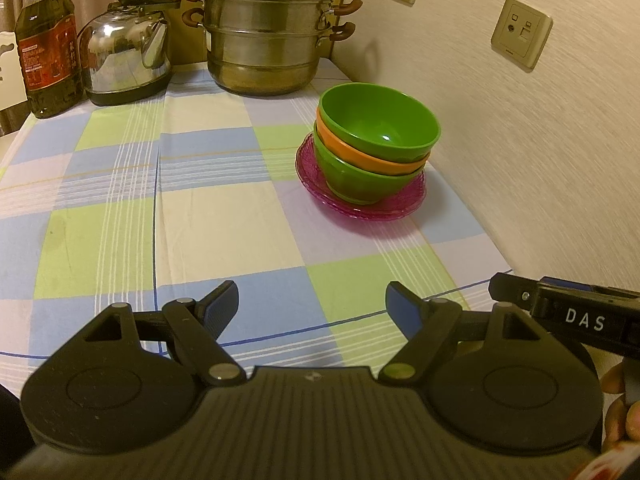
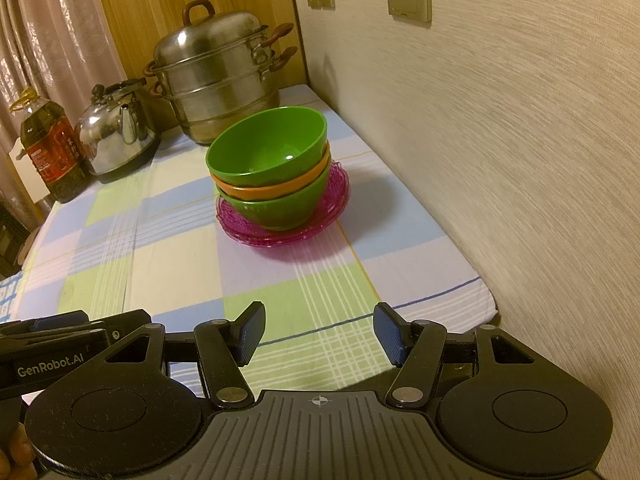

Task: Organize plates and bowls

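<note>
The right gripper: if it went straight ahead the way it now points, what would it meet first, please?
Most likely the stack of bowls on the pink plates. The right gripper is open and empty, with only tablecloth before the stack. Depth and height are unclear, so it might meet the plates' rim first.

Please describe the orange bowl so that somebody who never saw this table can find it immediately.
Find the checked tablecloth and follow its wall-side edge to the pink plates in front of the steel steamer pot. Three nested bowls stand on them. The orange bowl is the middle one, only its rim showing between the top green bowl and the bottom green bowl.
</note>
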Motion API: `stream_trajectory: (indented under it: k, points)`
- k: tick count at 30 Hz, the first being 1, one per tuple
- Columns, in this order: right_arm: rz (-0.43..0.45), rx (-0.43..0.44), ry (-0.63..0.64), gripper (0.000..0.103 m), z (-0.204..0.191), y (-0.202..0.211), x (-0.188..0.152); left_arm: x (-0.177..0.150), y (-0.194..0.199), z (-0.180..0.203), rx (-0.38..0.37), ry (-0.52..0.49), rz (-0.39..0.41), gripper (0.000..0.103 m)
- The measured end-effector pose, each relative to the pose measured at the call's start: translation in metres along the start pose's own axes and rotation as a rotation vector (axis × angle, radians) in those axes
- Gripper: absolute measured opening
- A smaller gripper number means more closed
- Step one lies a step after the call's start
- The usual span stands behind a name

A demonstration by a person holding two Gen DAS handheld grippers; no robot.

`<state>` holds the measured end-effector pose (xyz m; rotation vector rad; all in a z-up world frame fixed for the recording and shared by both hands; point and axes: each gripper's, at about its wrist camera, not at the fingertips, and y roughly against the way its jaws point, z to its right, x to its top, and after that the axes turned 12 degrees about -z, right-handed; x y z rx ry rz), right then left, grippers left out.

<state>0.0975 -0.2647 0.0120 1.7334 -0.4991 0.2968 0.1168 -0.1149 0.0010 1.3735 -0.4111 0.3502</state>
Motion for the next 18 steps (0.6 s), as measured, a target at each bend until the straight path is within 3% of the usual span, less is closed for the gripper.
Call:
stream_trajectory:
  k: [18]
  points:
    - [0.0, -0.001, 0.0, 0.06, 0.0004, -0.0005, -0.0001, -0.0024, -0.0004, -0.0026, -0.031, 0.0, 0.012, 0.079]
